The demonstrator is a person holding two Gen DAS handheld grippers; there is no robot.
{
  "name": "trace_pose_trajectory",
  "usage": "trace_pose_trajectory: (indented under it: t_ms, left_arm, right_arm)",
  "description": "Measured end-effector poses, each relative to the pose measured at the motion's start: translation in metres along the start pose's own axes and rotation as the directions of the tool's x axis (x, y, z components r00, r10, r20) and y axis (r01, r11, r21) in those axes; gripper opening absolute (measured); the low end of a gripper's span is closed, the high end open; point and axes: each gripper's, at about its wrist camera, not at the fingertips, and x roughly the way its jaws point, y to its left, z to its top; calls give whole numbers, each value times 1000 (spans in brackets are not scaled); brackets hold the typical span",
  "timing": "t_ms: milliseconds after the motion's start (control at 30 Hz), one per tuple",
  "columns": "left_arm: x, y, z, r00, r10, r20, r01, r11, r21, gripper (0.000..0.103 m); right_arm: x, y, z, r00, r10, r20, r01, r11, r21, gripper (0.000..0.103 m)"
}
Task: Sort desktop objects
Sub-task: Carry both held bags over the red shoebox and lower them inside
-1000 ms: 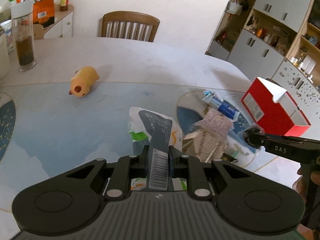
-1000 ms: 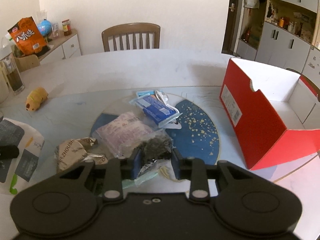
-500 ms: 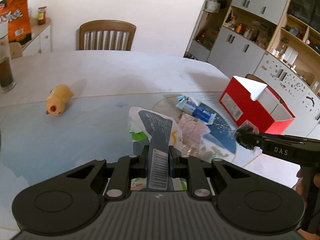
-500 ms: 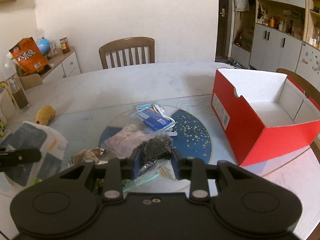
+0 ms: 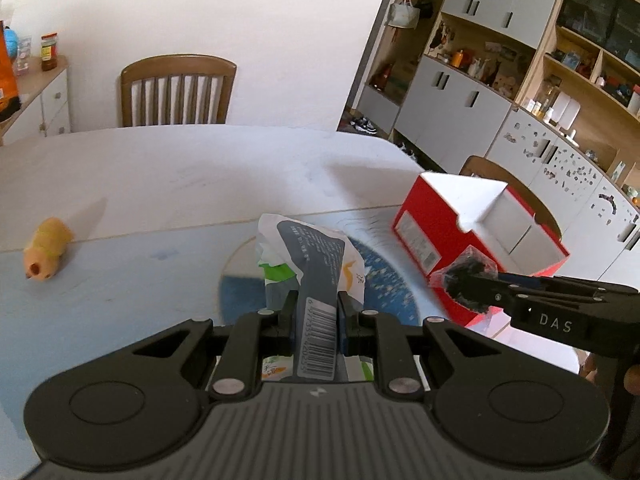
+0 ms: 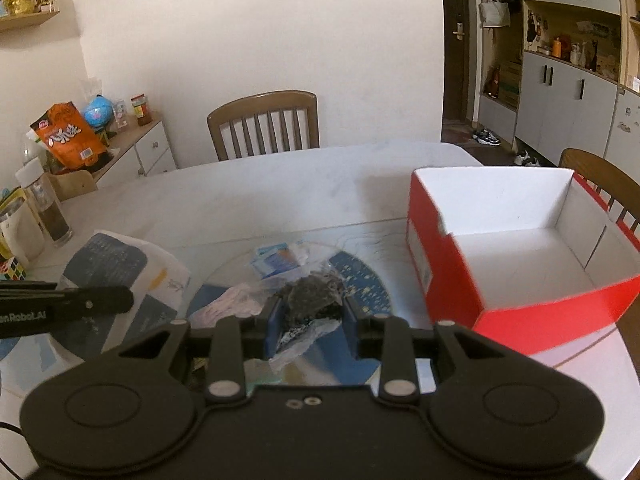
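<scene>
My left gripper pinches a crinkly white-and-grey snack bag by its barcoded edge, lifted above the glossy table. My right gripper clamps a small clear packet of dark, crumbly stuff. The red cardboard box, white inside, sits open and empty to the right.

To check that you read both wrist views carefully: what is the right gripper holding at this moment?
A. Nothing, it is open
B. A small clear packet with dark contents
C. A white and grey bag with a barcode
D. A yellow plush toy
B: the right gripper is shut on the dark packet, while the white and grey bag is in the left gripper and the yellow toy lies on the table.
</scene>
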Motion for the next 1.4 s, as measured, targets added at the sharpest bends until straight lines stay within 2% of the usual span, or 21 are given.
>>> trace_pose_trajectory:
  t_ms: [467,667,1067,1100,1400]
  left_arm:
    - [46,-79,37,1000,-17,-1,17,1000,19,17]
    - [66,-106,46,1000,-20,-6,20,999,36,17]
    - [109,-163,57,997,-70,-37,73,992,105,17]
    - [111,-167,58,1000,11,-6,-11,1000,28,17]
    - [146,-196,73,999,-19,-33,22,996,82,17]
  right_arm:
    - [4,-81,31,1000,19,-1,-19,1000,11,31]
    - [7,-109,37,1000,23,-4,-23,1000,13,31]
    - [9,-165,42,1000,-8,-7,9,999,44,31]
    - [9,-170,42,1000,-14,-6,14,999,47,31]
    - [13,-201,39,999,-47,-22,49,996,68,31]
